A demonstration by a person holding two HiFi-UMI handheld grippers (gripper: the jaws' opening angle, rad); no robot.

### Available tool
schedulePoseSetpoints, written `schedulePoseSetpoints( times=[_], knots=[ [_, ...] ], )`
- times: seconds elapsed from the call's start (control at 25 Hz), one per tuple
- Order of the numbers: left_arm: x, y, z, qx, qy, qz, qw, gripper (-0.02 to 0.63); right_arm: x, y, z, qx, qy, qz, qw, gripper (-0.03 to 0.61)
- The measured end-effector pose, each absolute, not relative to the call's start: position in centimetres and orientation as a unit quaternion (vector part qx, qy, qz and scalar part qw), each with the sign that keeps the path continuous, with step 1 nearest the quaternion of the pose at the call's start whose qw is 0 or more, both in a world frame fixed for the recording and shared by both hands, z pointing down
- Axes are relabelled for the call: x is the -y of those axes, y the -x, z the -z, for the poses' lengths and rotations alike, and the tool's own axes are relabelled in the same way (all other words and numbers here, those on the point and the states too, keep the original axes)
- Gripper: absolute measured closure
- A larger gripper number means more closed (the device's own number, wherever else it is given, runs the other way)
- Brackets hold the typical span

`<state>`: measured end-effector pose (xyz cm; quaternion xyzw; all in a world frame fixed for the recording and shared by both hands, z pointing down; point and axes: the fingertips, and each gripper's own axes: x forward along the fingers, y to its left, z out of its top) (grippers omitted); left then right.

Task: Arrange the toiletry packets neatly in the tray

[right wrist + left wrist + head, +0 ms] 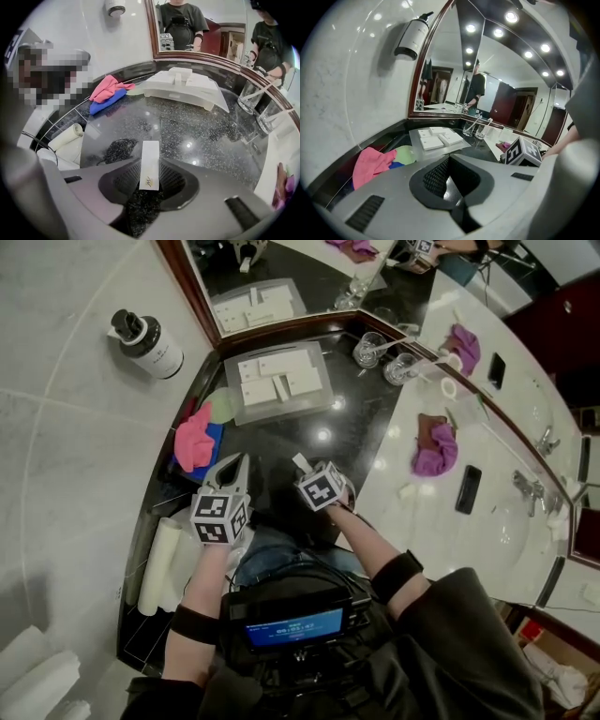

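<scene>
A translucent tray (281,411) sits at the back of the black counter, against the mirror, with several white packets (291,379) laid flat in it. The tray also shows in the left gripper view (415,137) and the right gripper view (216,101). My right gripper (150,169) is shut on a narrow white toiletry packet (150,161) that sticks out forward past the jaws. It hovers over the counter, short of the tray. In the head view this packet (301,462) pokes out of the right gripper (307,471). Beside it, my left gripper (239,459) is shut and holds nothing (450,161).
A pink cloth (194,442) on a blue one and a green disc (222,406) lie left of the tray. Two glasses (370,350) stand to its right. Rolled towels (159,563) lie at the near left. A purple cloth (434,451) and a phone (468,488) rest on the white vanity.
</scene>
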<state>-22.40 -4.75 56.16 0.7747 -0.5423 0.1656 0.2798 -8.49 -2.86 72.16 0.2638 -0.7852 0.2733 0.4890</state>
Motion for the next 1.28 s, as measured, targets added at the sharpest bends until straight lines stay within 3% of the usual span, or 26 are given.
schedulePoseSetpoints(
  times=[0.72,1.28],
  knots=[
    [8.5,23.9,-55.6,0.559,-0.768,-0.148,0.275,0.614,16.4,10.8,-63.9,0.808,-0.360,-0.298,0.358,0.448],
    [8.9,25.3,-56.0,0.571,-0.757,-0.147,0.280,0.614,24.3,12.2,-63.1,0.798,-0.388,-0.268,0.375,0.447]
  ],
)
